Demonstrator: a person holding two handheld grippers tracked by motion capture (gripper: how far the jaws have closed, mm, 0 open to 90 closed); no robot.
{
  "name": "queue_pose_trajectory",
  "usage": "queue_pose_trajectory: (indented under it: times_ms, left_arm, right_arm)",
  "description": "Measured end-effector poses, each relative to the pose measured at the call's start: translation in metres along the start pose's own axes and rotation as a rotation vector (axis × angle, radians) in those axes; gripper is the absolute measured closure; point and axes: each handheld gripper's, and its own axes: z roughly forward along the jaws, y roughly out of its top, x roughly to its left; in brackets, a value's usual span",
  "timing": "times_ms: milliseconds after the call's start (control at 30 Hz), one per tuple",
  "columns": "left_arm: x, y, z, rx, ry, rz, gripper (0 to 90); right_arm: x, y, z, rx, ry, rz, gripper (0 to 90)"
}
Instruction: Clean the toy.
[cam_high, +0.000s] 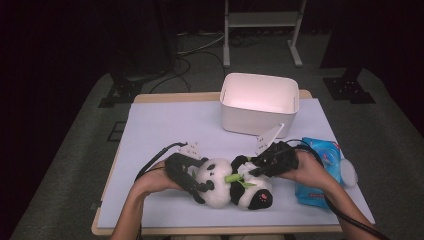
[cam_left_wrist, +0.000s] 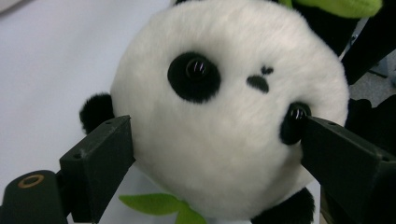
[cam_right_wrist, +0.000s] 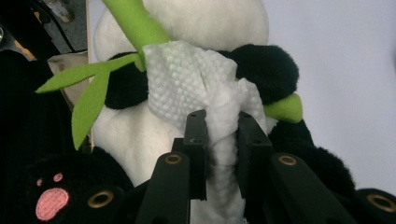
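The right gripper (cam_right_wrist: 217, 122), pinching a white wipe (cam_right_wrist: 189, 77), is pressing it against the panda (cam_high: 235, 186), whose head the left gripper (cam_left_wrist: 219, 149) is bracketing.

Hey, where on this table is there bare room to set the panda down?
Bare mat left of the white bin, and along the near edge. Crowded around the panda, both grippers, and the blue wipes pack at right.

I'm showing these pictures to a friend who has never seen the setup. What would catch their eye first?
Probably the plush panda lying at the table's near edge, its round white head framed by the left gripper. Next, the right gripper pinching a white wipe against the panda's green bamboo stalk. Behind stands a white bin.
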Motion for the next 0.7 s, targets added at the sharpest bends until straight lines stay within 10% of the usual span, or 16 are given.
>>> queue_pose_trajectory:
  times_ms: [400,700]
  left_arm:
    - [0.004,-0.004,0.004,0.031,-0.03,-0.055,8.7]
    - [-0.004,0.002,0.004,0.039,-0.012,-0.009,22.1]
  right_arm:
    - [0.011,-0.013,-0.002,0.0,-0.007,-0.01,76.7]
    - [0.005,-0.011,-0.007,-0.011,0.024,0.023,76.8]
